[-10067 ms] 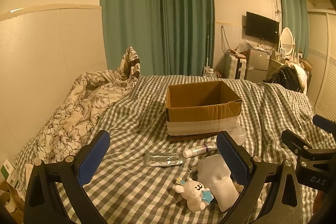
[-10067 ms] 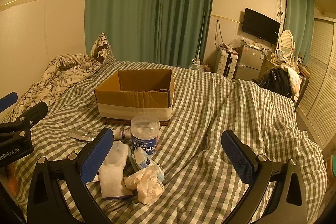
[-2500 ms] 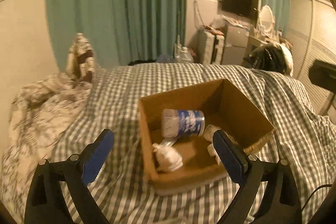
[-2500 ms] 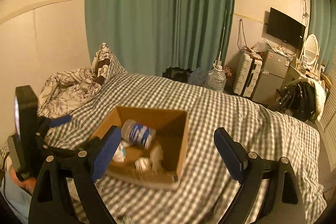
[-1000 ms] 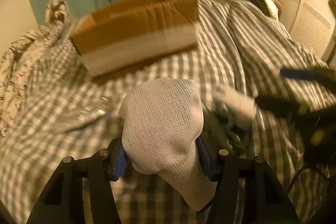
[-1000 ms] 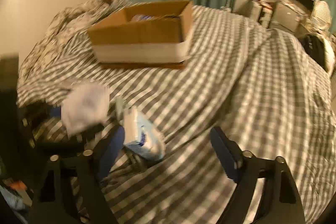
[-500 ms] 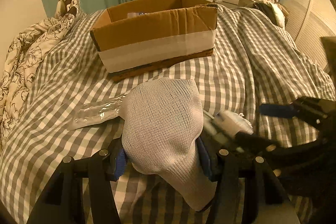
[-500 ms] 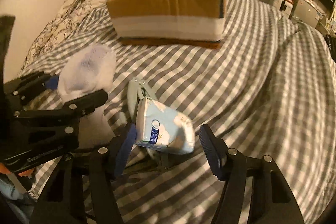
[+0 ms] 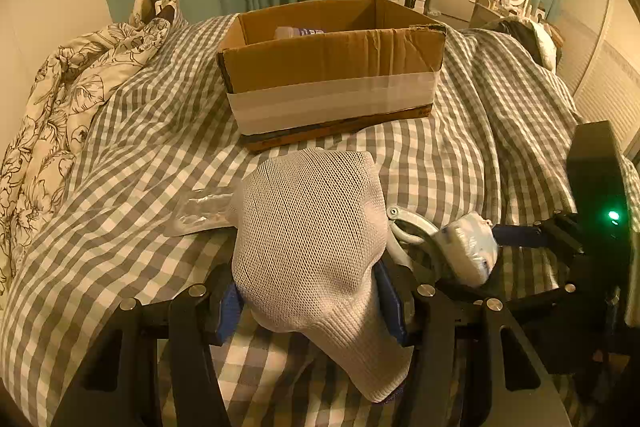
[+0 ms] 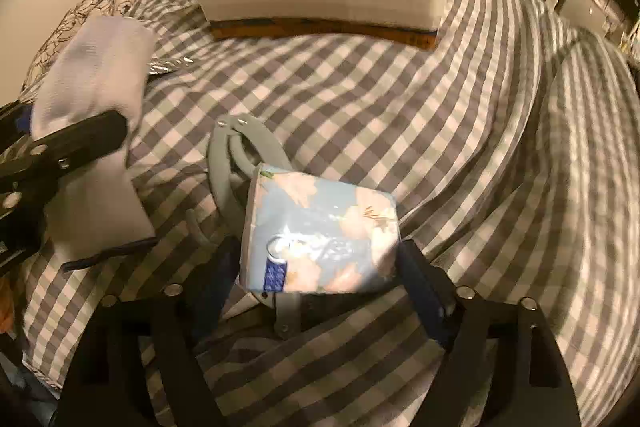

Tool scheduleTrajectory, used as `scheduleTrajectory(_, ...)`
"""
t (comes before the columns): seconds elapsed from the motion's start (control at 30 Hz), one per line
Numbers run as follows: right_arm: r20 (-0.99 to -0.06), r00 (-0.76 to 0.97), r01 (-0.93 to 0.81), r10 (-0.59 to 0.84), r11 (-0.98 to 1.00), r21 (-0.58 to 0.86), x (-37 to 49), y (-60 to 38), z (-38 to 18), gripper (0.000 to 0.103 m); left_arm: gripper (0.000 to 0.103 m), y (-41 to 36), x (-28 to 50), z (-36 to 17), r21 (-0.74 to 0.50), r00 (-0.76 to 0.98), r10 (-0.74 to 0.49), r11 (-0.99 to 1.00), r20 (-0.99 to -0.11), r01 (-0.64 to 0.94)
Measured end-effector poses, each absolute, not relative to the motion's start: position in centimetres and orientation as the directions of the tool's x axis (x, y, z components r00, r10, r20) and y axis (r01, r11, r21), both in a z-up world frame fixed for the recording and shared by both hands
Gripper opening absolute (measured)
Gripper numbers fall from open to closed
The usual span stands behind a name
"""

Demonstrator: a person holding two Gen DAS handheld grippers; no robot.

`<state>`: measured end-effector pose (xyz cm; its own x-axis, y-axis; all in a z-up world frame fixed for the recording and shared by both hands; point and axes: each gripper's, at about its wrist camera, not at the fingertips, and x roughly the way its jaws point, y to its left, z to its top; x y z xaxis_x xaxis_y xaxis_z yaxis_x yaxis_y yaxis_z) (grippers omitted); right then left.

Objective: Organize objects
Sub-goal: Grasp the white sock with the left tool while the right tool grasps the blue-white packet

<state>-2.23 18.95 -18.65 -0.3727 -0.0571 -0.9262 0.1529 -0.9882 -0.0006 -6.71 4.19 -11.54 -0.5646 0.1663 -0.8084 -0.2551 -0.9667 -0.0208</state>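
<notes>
The checked bed carries a cardboard box well beyond both sets of fingers. The left gripper has its fingers about half apart and clamped on a white mesh sock, which bulges up between the blue pads and droops past them. The right gripper is opening its fingers, with a pale blue tissue pack lying between them; whether the pads touch it I cannot tell. A grey hand grip lies under the pack.
</notes>
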Motion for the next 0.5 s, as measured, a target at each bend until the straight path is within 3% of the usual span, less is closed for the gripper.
scheduleTrajectory(0.17, -0.922, -0.381, 0.132, -0.070, -0.991, 0.020, -2.1, 19.6, -18.6, 0.081, 0.058, 4.1, -6.5, -11.5, -0.022, -0.565, 0.170, -0.965, -0.808, -0.260)
scheduleTrajectory(0.23, -0.915, -0.399, 0.126, -0.065, -0.992, 0.016, -1.7, 19.7, -18.1, 0.068, 0.058, 4.2, -6.5, -11.5, -0.022, -0.565, 0.169, -0.966, -0.808, -0.259)
scheduleTrajectory(0.37, -0.881, -0.469, 0.104, -0.063, -0.994, 0.015, -1.1, 20.0, -16.3, 0.054, 0.058, 3.7, -6.2, -11.4, -0.023, -0.569, 0.167, -0.968, -0.805, -0.252)
scheduleTrajectory(0.4, -0.865, -0.499, 0.083, -0.051, -0.996, 0.011, -0.9, 20.1, -15.6, 0.034, 0.058, 3.5, -6.1, -11.4, -0.024, -0.570, 0.167, -0.968, -0.805, -0.249)
scheduleTrajectory(0.5, -0.823, -0.567, 0.047, -0.035, -0.999, 0.010, -0.4, 20.8, -13.5, 0.026, 0.058, 3.2, -6.1, -11.3, -0.030, -0.570, 0.168, -0.969, -0.804, -0.244)
